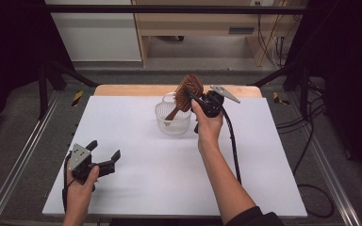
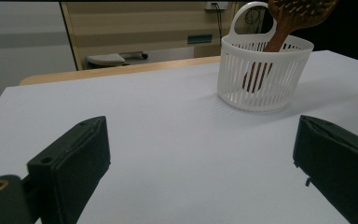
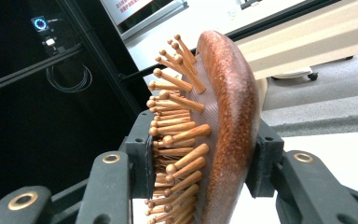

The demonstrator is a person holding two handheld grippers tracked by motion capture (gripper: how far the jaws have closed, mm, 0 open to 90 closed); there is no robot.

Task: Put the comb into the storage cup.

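Right tongs [image 1: 194, 97] clamped on wooden hairbrush [image 1: 187, 92] head, centre of high view; handle tip already inside white basket [image 1: 173, 120]. Lower straight, keep handle off rim (basket looks light, may tip). Let go only once handle rests on bottom. Left tongs [image 1: 104, 154] apart, empty, lower left over bench [image 1: 136, 155].

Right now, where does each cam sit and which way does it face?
High view: above the person's side, facing forward and down on the table; both forearms, left claw, right claw.
Left gripper view: low on the table, facing the basket; own open jaws.
Right gripper view: close on the hairbrush its jaws clamp.
Shared: hairbrush in all three.
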